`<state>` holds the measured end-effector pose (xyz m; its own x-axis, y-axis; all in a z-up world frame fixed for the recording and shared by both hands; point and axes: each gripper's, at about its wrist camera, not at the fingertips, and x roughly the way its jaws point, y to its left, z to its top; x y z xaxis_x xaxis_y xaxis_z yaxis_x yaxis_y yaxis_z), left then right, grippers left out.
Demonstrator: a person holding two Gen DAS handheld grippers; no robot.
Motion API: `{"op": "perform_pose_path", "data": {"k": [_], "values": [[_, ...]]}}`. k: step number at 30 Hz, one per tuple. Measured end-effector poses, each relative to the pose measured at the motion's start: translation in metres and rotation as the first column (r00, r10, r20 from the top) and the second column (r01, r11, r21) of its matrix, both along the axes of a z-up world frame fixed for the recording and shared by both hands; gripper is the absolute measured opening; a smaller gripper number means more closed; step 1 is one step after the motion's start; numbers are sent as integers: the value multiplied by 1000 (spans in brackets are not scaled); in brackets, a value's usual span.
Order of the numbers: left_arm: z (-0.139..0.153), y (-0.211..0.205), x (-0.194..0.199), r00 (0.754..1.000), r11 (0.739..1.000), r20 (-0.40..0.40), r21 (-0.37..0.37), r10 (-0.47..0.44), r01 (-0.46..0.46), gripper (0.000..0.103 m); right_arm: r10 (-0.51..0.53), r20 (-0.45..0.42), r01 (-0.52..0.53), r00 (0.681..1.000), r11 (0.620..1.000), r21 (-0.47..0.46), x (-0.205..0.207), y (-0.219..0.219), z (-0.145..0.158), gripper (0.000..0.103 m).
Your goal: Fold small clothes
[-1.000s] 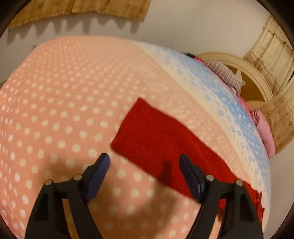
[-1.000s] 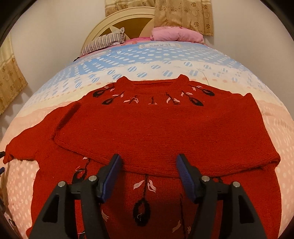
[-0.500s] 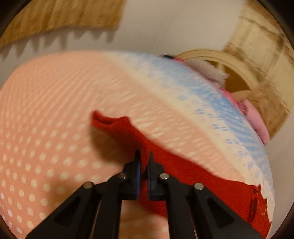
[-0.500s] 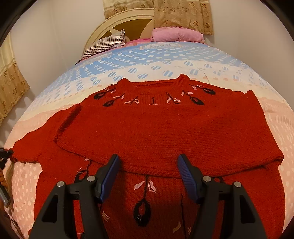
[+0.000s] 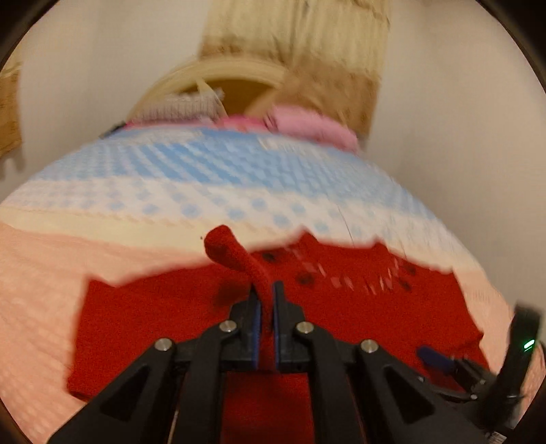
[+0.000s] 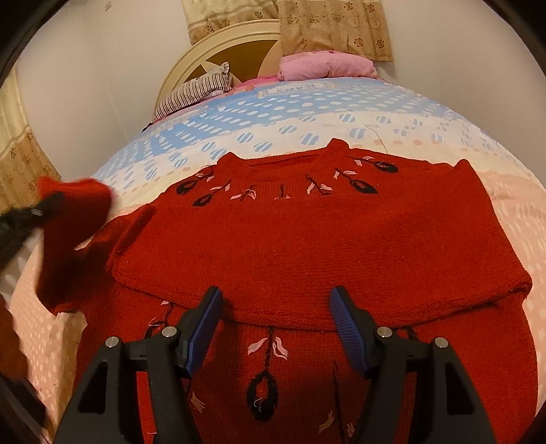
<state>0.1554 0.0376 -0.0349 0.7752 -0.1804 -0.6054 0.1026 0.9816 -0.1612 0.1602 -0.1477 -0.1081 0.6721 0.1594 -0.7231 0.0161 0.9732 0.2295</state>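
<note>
Meanwhile, the sleeve (image 6: 73, 208) is pinched by the left gripper (image 5: 267, 300) left of the sweater (image 6: 307, 235), lengthwise rightward, while the right gripper (image 6: 274, 321) is held spread.

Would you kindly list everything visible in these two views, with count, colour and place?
sweater: one, red with black and pink embroidery, flat on the bed, lower part folded up, left sleeve lifted
bedspread: one, blue, cream and peach with dots, under the sweater
striped pillow: one, at the headboard
pink bedding: one bundle, at the headboard
headboard: one, cream, behind
curtains: beige, on the wall
left gripper: black, shut on the sleeve
right gripper: black, open over the folded edge
</note>
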Motion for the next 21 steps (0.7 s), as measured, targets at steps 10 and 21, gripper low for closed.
{"op": "perform_pose_path", "data": {"k": [10, 21], "values": [[-14, 31, -20, 992, 998, -123, -67, -17, 8, 64, 1, -2, -1, 1000, 1000, 16, 0, -4, 0, 67], [-41, 175, -59, 917, 905, -114, -152, 383, -397, 76, 134, 42, -140, 990, 959, 245, 29, 19, 39, 67]]}}
